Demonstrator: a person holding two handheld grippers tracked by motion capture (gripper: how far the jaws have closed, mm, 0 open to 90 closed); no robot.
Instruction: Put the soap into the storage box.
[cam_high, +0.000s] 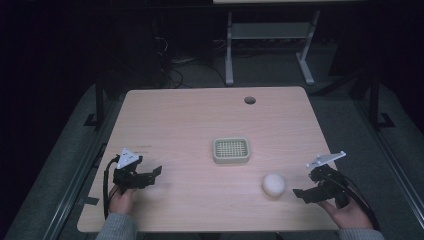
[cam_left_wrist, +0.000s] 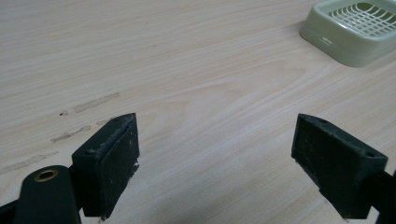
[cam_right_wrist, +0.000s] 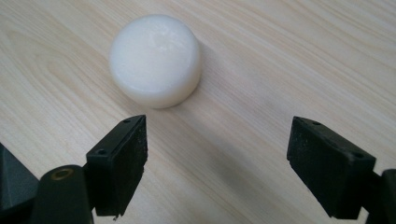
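Right gripper view: right gripper jaws wide, soap at eleven o'clock — centre it first; left gripper wide too.

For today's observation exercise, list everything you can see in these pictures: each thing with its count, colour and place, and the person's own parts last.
Round white soap-like puck: one, white, near right of the table, just ahead of the right claw.
Pale green plastic slotted tray: one, pale green, middle of the table.
Light wooden table: one, pale wood, with a round cable hole near its far edge.
Grey metal table frame: one, grey, on the floor beyond the table.
Left claw: one, black, jaws open, over the near left of the table.
Right claw: one, black, jaws open, aimed at the puck without touching it.
Hands: two, left hand and right hand, at the near edge.
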